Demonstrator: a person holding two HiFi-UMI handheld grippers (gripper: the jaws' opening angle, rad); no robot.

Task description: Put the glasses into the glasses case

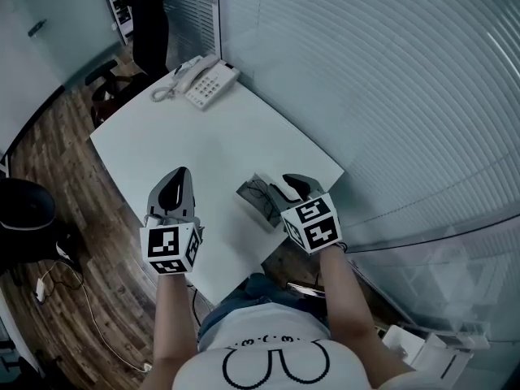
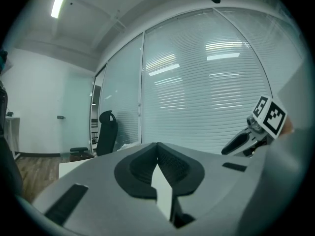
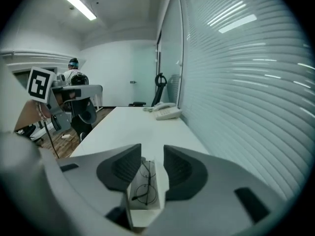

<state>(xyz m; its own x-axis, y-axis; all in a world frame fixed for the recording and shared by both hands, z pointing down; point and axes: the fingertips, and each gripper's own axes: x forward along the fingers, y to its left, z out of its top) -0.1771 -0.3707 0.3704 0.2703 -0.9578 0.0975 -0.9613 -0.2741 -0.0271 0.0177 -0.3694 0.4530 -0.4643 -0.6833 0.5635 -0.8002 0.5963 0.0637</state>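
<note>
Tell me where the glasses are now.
In the right gripper view, the glasses lie inside the open glasses case on the table, just below the open right gripper.

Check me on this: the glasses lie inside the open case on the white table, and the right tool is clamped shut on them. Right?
Not quite. The glasses do lie inside the open case on the white table, but the right tool is not clamped on them: its jaws stand apart above the case, gripping nothing. The right gripper view shows this.
</note>
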